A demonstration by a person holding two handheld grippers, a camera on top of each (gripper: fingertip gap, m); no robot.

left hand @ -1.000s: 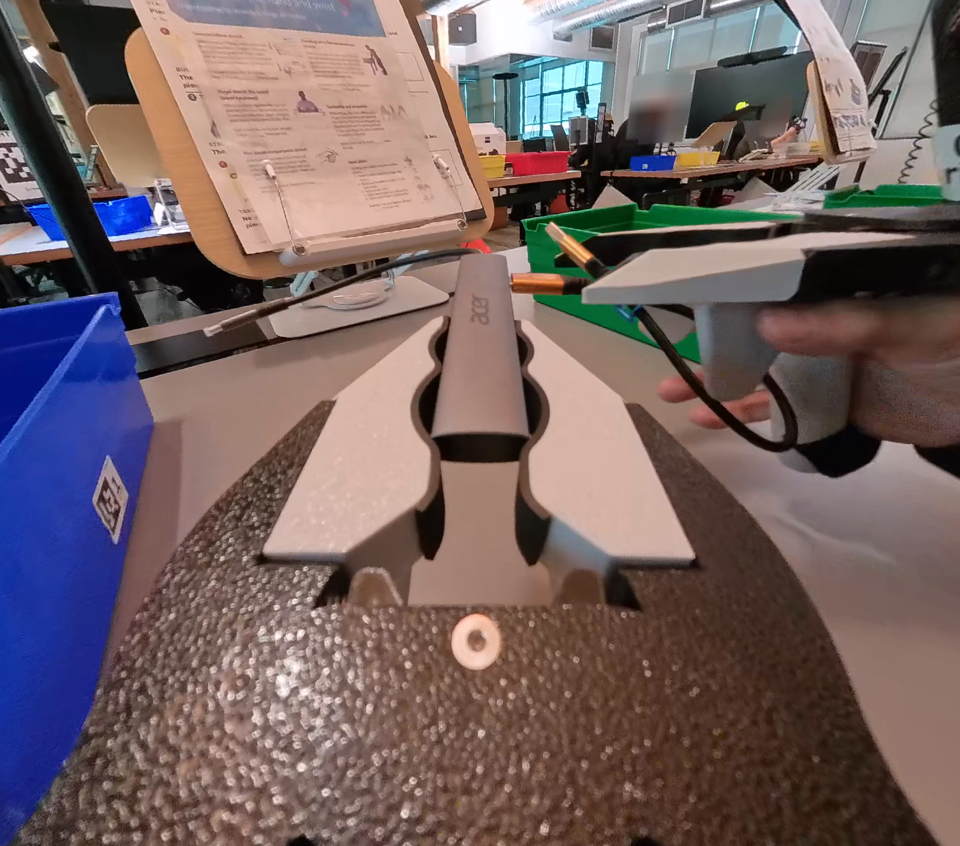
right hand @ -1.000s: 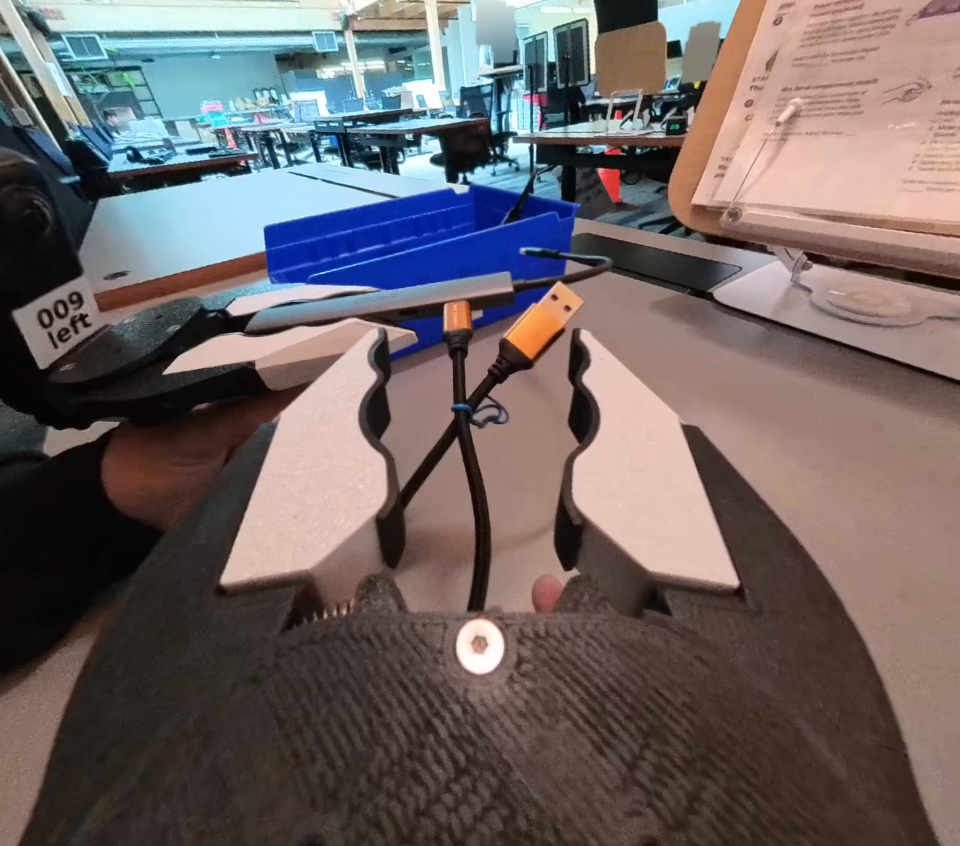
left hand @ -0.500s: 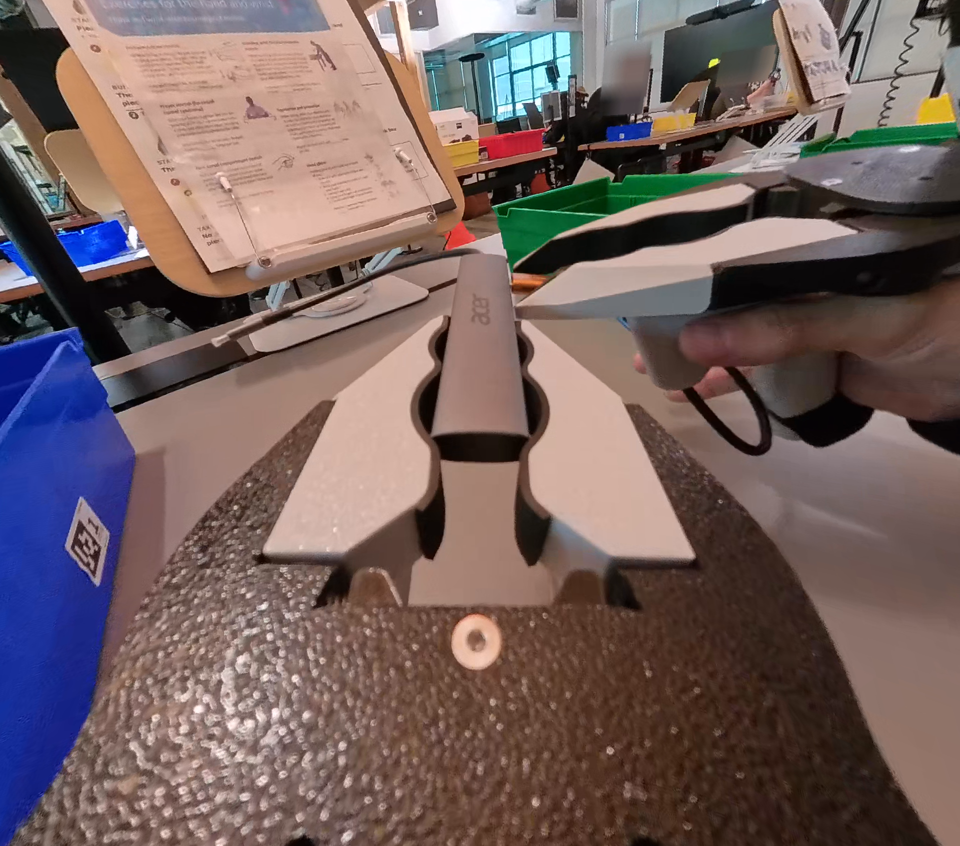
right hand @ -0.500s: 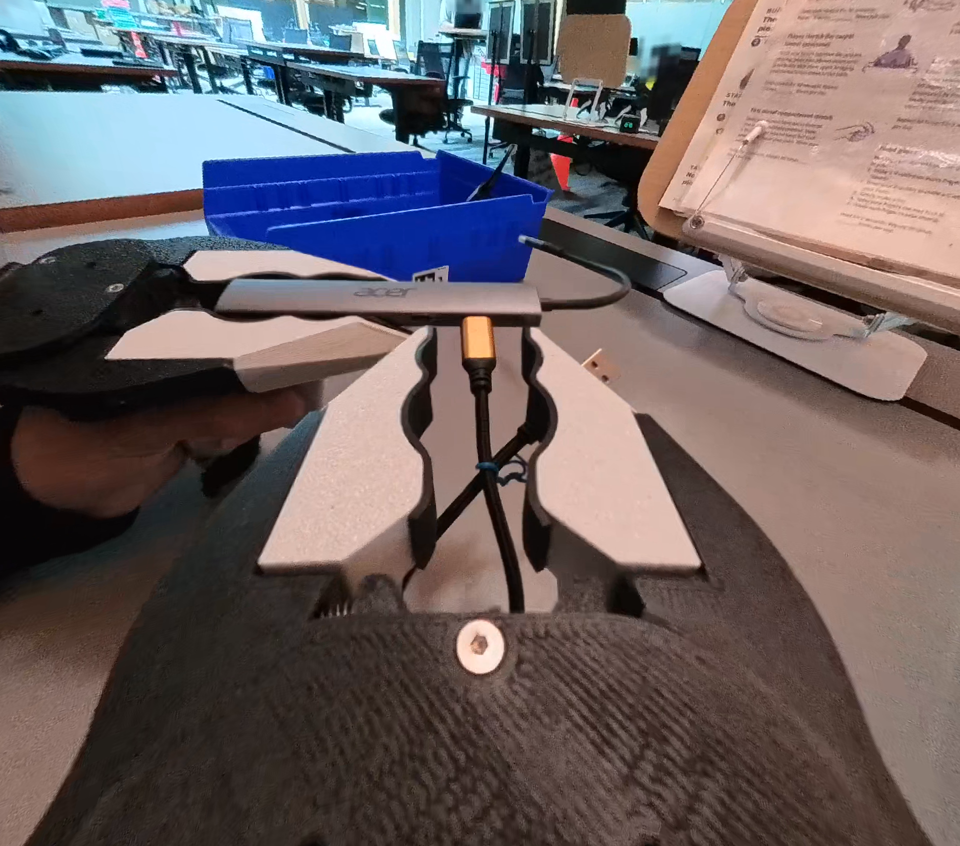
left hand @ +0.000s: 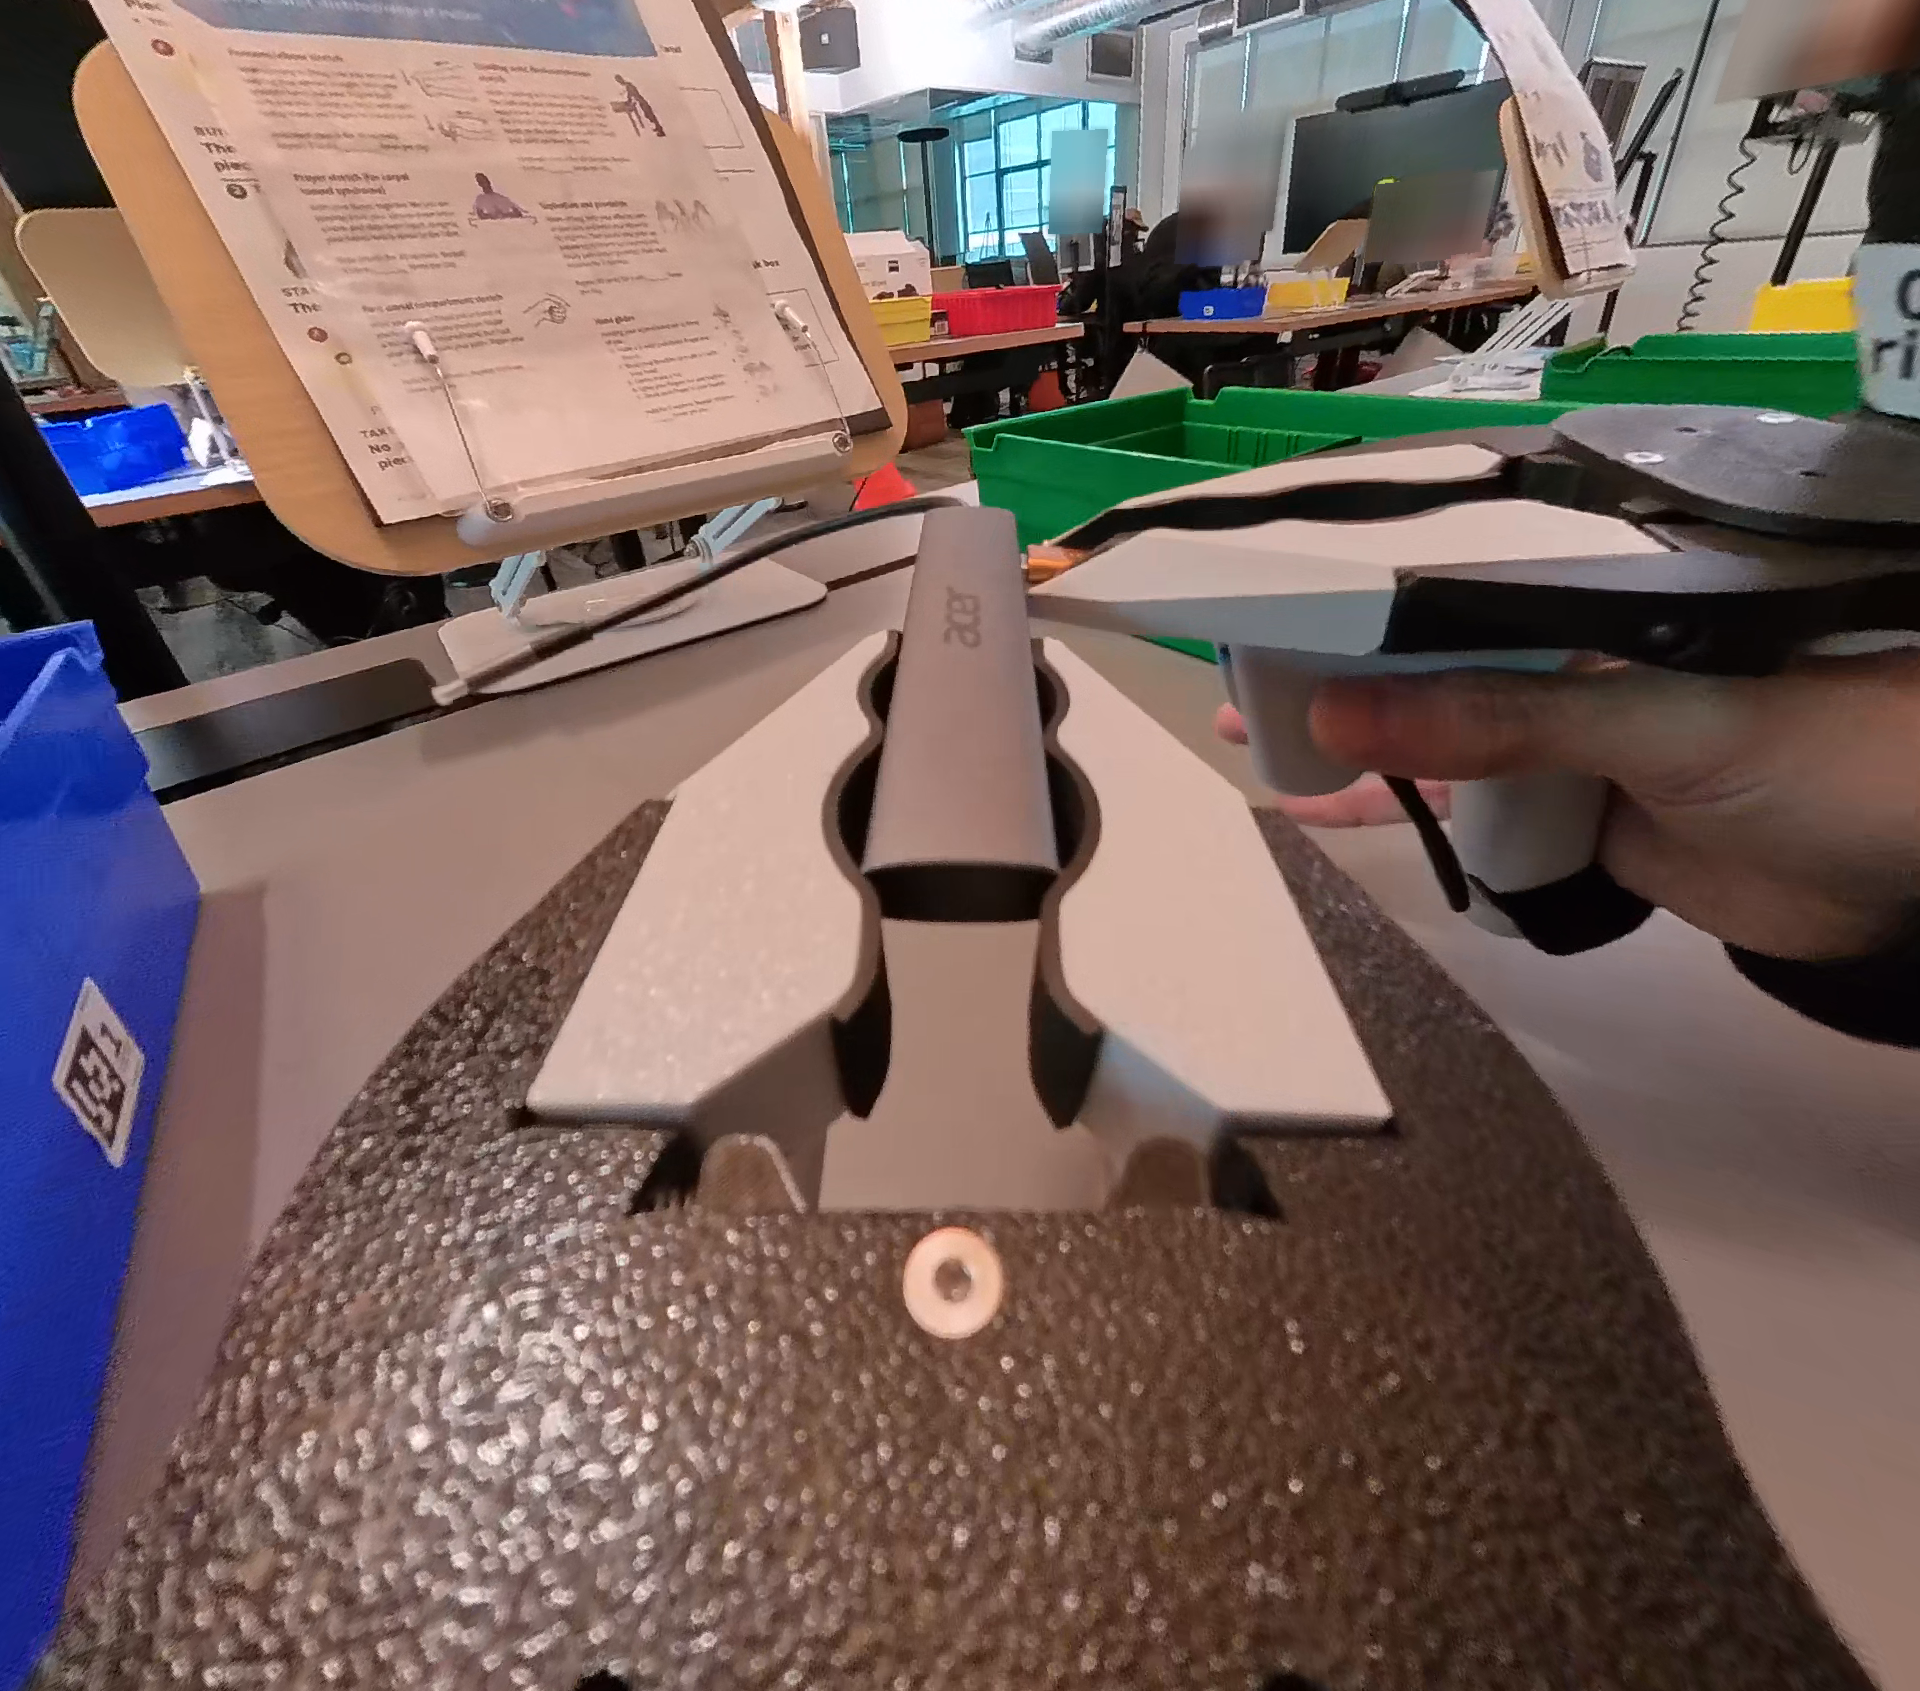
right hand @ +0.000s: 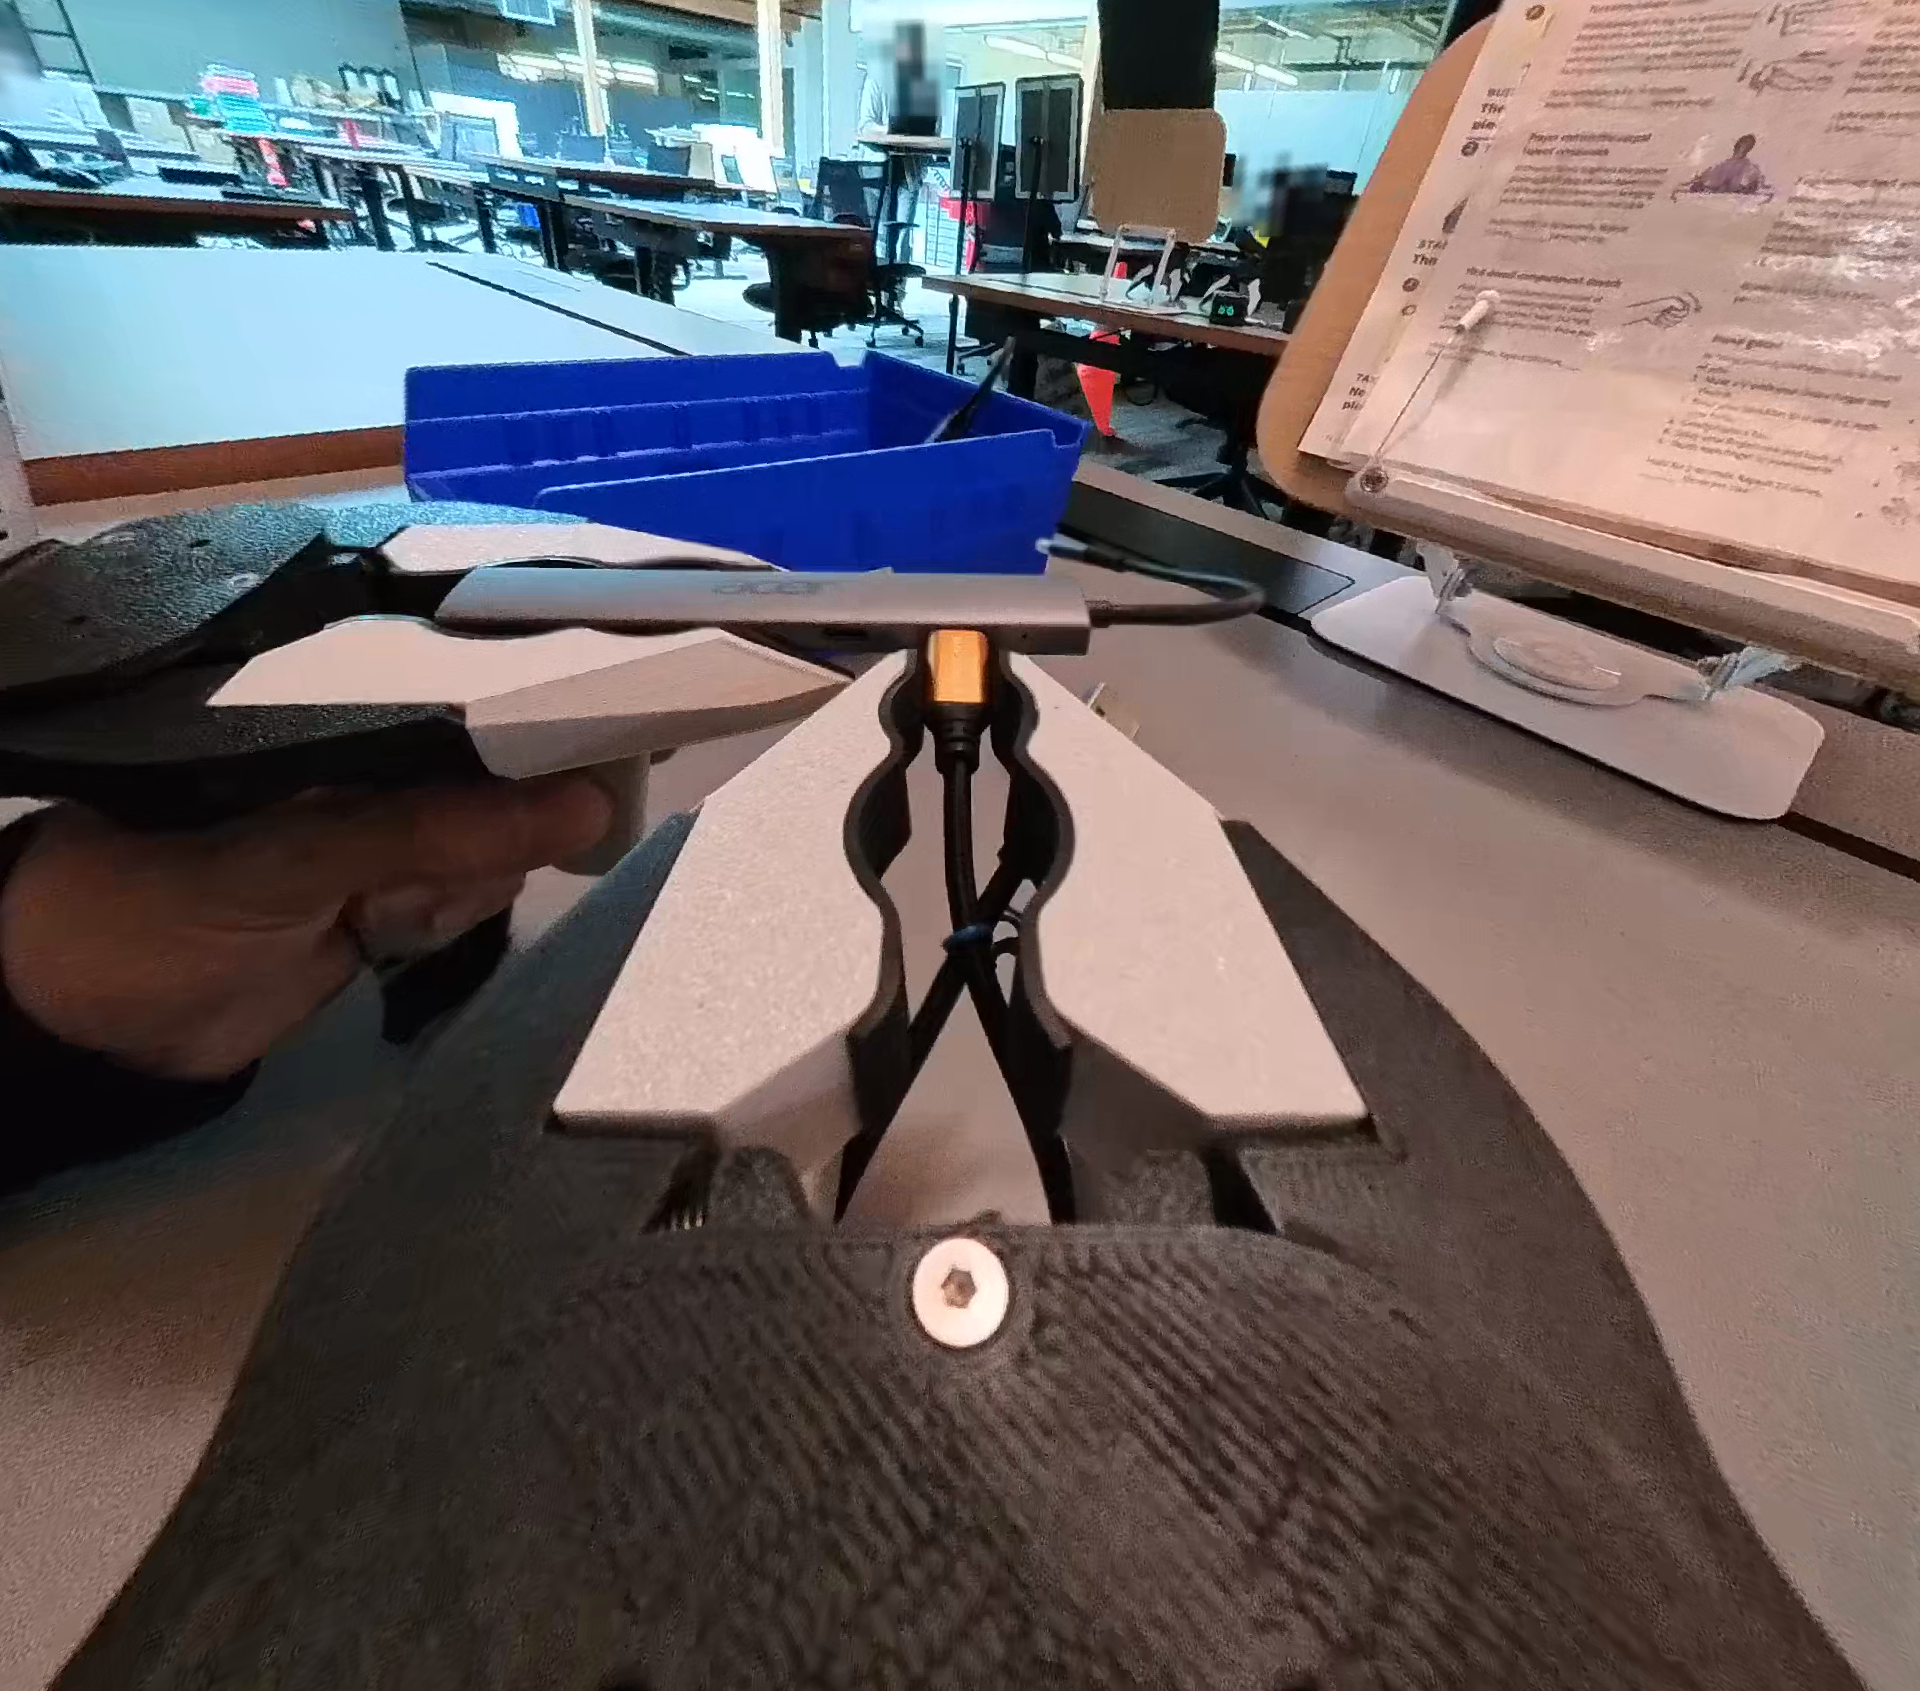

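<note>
USB hub [left hand: 966, 768] sits up off the grey table [right hand: 1455, 914], a slim brushed-metal bar held lengthwise in the left gripper [left hand: 958, 675], whose pale matte fingers press against its two long sides. At far left is the glossy blue plastic bin [left hand: 62, 914]. Behind the hub leans a wooden document stand [left hand: 260, 415] with a printed sheet, and the hub's own thin dark lead [left hand: 675, 592] trails off toward it.

Moving right, here's the change: a second ago the right gripper [right hand: 956, 706] was spread wide around the loose cables. Now its fingers have closed in and pinch the orange metal USB plug [right hand: 954, 665], which stands square against the hub's side edge, seemingly seated in a port. The plug's braided black cable [right hand: 961, 831] runs back between the scalloped fingers. Beyond, at right, sits a green divided bin [left hand: 1143, 436].
</note>
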